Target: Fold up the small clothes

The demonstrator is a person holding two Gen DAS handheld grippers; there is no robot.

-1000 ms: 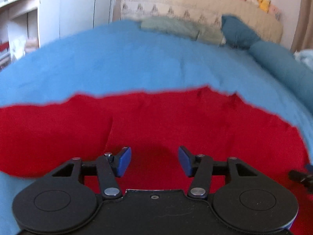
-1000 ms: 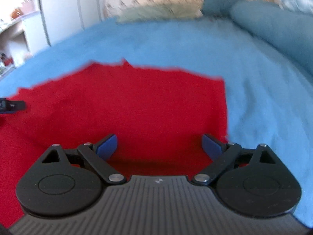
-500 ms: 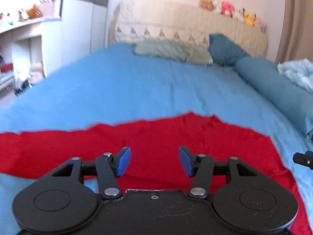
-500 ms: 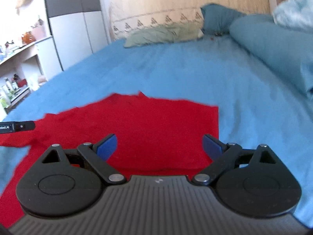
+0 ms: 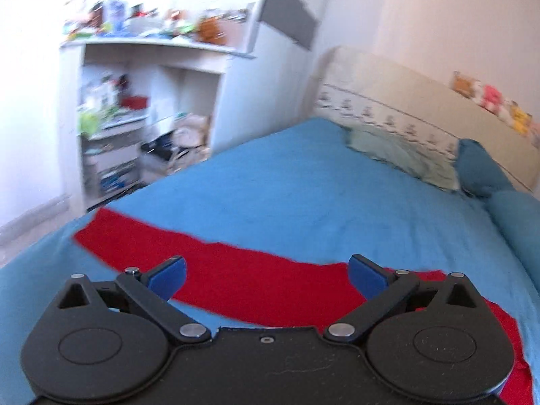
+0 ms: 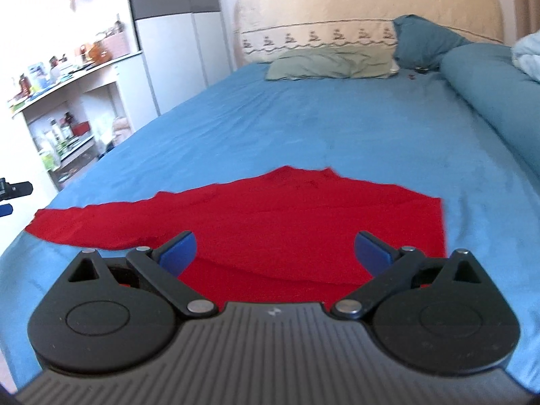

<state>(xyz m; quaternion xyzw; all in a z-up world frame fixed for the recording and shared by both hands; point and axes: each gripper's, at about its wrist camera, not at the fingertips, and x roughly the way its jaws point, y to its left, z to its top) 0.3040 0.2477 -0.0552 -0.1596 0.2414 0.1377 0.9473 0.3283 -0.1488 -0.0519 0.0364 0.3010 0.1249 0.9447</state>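
Observation:
A red long-sleeved garment lies flat on the blue bed sheet, one sleeve stretched toward the left edge of the bed. My right gripper hovers above its near hem, open, nothing between its blue pads. In the left wrist view the red garment shows as a slanted band with its sleeve end at the left. My left gripper hangs above it with its jaws opening wide and nothing between them. The left gripper's tip shows at the left edge of the right wrist view.
A green pillow and a dark blue pillow lie against the beige headboard. A rolled blue blanket runs along the right side. White cluttered shelves and a wardrobe stand left of the bed.
Both grippers have risen and pulled back from the garment, which now lies farther below. The left view has swung left toward the shelves and rolled, and the left jaws stand much wider.

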